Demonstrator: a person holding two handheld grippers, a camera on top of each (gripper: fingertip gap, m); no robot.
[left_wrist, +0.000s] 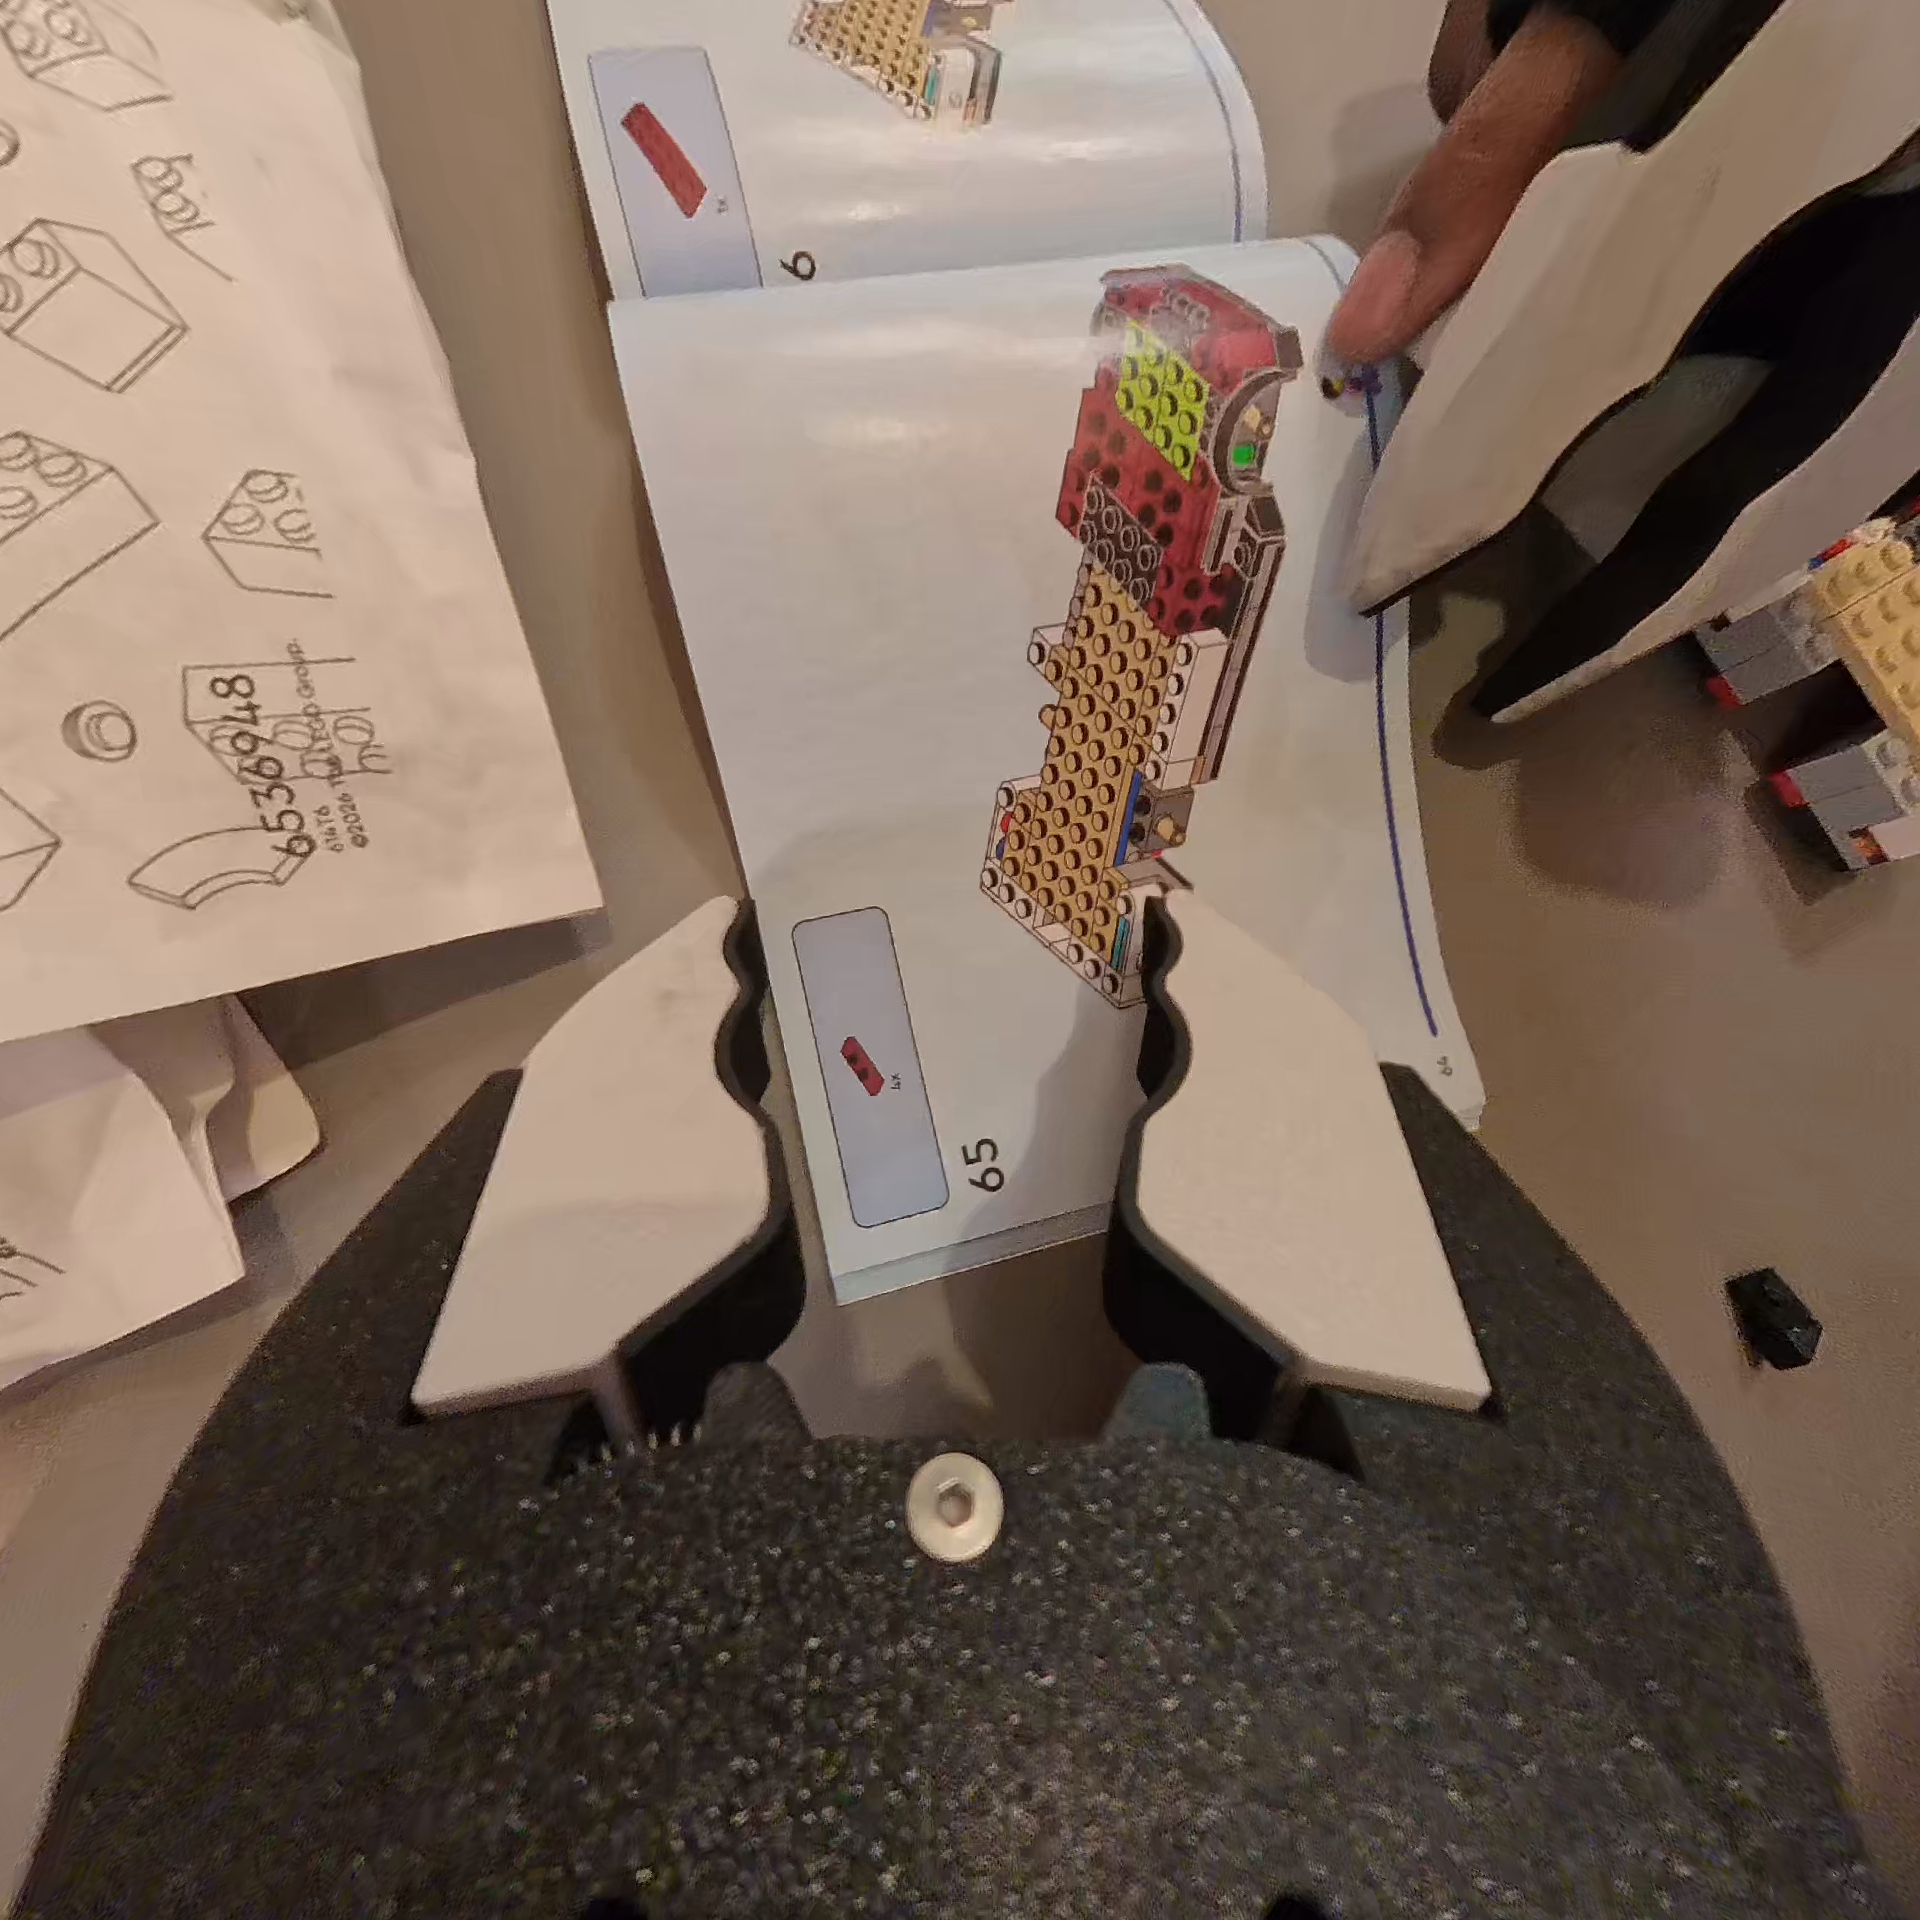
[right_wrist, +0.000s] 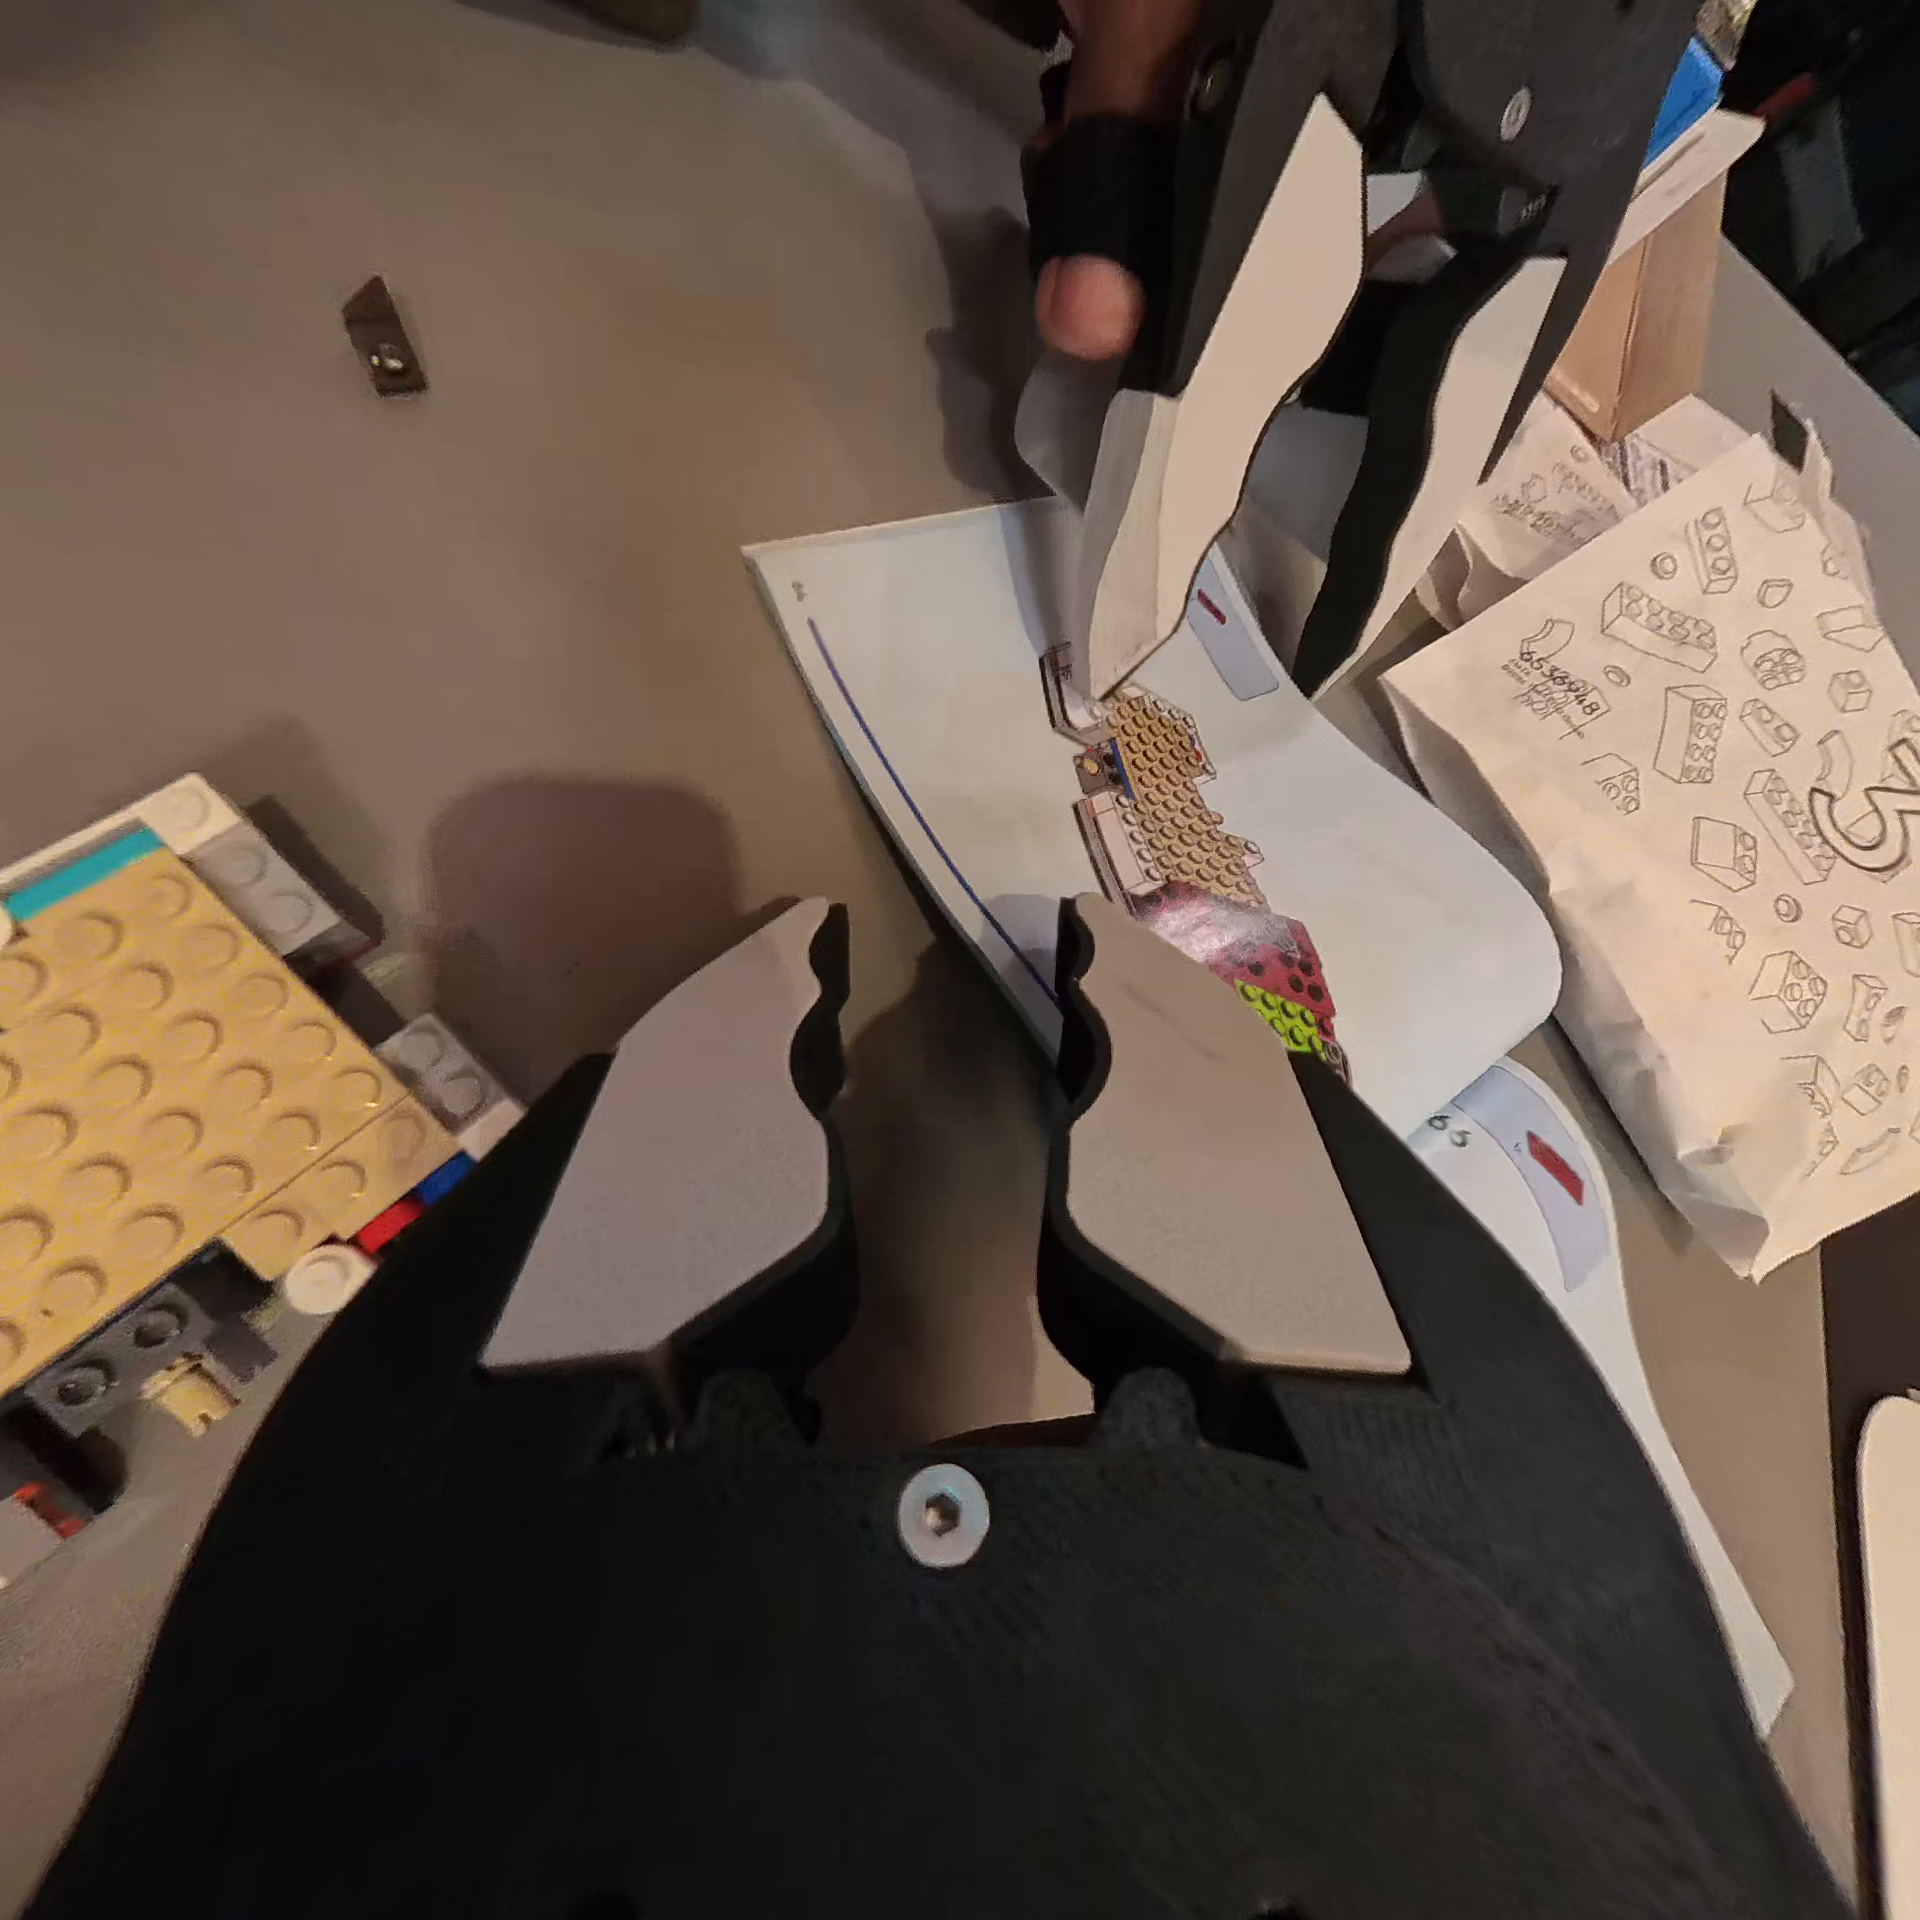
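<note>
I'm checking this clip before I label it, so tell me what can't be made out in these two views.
- Brick model: cut off by the left edge in the right wrist view, by the right edge in the left wrist view.
- Instruction booklet: its near edge is hidden behind the left gripper, whose fingers are open.
- Printed paper bag: cut off by the left edge in the left wrist view.
- Small dark piece: too small to identify.

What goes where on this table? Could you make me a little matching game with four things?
Things:
1. booklet
2. paper bag
3. brick model
4. small black piece

Places:
A. alone on bare table
B. beside the right gripper, partly built
C. under the open left gripper
D. left of the booklet, printed with brick drawings

Pairs: 1-C, 2-D, 3-B, 4-A
</note>
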